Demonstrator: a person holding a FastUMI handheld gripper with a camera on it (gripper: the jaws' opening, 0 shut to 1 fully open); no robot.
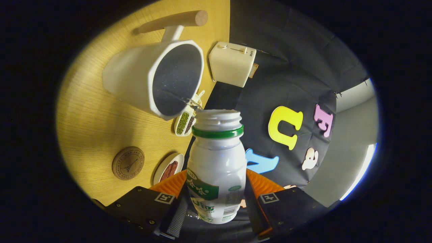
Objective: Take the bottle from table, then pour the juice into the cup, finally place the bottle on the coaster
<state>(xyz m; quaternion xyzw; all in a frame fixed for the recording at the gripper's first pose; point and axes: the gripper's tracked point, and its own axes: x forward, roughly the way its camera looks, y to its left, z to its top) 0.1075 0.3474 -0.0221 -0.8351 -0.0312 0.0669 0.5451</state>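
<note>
place: staged kitchen-style booth | evidence: wooden desk [94, 121] with cream toaster [232, 63], white cup [152, 81] with wooden handle, small divided dish of beans [185, 123], plate of reddish food [168, 168], round coaster [128, 163] | backdrop: black cloth wall [287, 60]

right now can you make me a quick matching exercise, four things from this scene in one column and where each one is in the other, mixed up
Things
1. bottle
2. cup
3. coaster
4. toaster

Places
A. bare on the wooden table, nothing on it
B. beyond the cup, at the table's edge by the black cloth
C. clamped between the two fingers of the gripper, mouth tipped toward the cup
D. just ahead of the bottle's mouth, taking a thin stream

Pairs: 1-C, 2-D, 3-A, 4-B
</note>
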